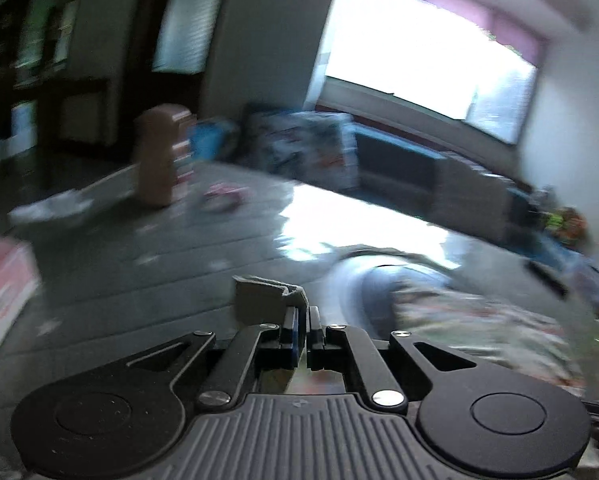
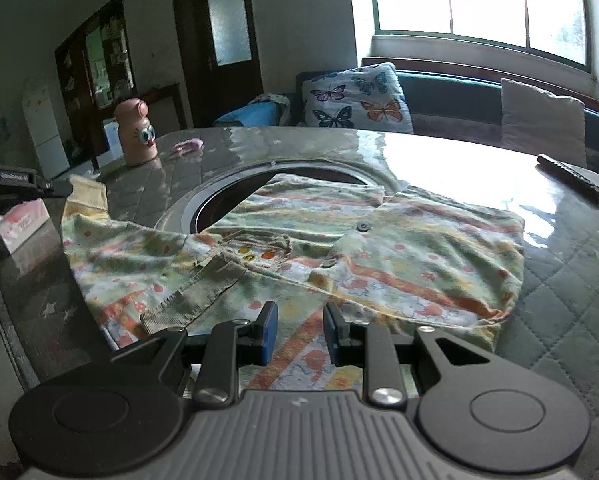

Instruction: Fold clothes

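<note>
The shirt (image 2: pixel 299 248) lies spread across the middle of the table (image 2: pixel 571 280), over its round inset, one sleeve reaching toward the left edge. The left gripper (image 1: pixel 302 312) is pinched tight on that sleeve's cuff (image 1: pixel 259 294); the right gripper (image 2: pixel 300 322) hangs spread apart over the near hem, empty. It looks like light, limp cotton that will sag and crease, so hems, cuffs and shoulder seams are the spots to grab. Count: one shirt, two grippers, one pink bottle (image 2: pixel 136 134), one remote (image 2: pixel 570 175).

- A shirt (image 2: pixel 339 248) lies spread on the table (image 2: pixel 571 280), partly over its round inset (image 2: pixel 203 200).
- Far left stands a bottle (image 2: pixel 136 132); far right lies a remote (image 2: pixel 571 180).
</note>
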Action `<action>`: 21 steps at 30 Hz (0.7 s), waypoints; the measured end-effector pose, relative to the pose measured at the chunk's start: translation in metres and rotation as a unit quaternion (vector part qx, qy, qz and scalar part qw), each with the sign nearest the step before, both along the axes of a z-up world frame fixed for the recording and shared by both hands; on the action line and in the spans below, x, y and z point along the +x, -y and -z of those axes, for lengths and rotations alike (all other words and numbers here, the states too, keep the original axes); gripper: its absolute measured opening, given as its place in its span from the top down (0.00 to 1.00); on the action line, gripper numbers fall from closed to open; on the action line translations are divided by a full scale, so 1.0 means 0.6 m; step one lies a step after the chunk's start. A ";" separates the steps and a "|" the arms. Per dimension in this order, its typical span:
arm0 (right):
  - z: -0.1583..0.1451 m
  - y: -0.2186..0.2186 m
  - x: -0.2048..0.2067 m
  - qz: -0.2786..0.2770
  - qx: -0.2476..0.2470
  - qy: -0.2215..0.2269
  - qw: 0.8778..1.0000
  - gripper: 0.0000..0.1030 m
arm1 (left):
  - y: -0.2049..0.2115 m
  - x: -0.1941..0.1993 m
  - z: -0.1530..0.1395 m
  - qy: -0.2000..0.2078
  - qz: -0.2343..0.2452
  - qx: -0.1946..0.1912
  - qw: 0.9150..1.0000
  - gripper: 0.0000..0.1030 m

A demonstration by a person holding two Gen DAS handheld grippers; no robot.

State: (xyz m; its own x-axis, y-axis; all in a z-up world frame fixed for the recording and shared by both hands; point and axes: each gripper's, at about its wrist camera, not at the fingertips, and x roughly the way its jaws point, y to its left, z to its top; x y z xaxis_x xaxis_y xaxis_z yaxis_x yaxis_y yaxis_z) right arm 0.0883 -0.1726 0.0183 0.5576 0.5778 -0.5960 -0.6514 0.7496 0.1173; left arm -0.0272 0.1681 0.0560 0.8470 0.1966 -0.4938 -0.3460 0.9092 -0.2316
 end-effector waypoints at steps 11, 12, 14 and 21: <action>-0.007 0.069 0.005 0.050 0.036 -0.002 0.998 0.77 | 0.236 0.052 -0.067 0.060 0.231 0.003 0.971 0.97; -0.006 0.076 0.005 0.055 0.038 -0.004 0.998 0.77 | 0.255 0.057 -0.064 0.057 0.247 0.003 0.967 0.97; -0.004 0.091 0.008 0.068 0.045 -0.009 0.997 0.76 | 0.289 0.069 -0.054 0.047 0.278 0.004 0.959 0.97; 0.002 0.132 0.014 0.107 0.053 -0.020 0.993 0.76 | 0.376 0.095 0.006 -0.016 0.375 0.018 0.927 0.95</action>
State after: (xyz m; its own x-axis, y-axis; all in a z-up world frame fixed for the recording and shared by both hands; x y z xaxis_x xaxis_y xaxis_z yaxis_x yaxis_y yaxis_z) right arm 0.0965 -0.2521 0.0170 0.6516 0.5101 -0.5615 -0.4726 0.8520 0.2255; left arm 0.0300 -0.0572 0.0525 0.7369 -0.4245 -0.5261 0.3800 0.9038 -0.1969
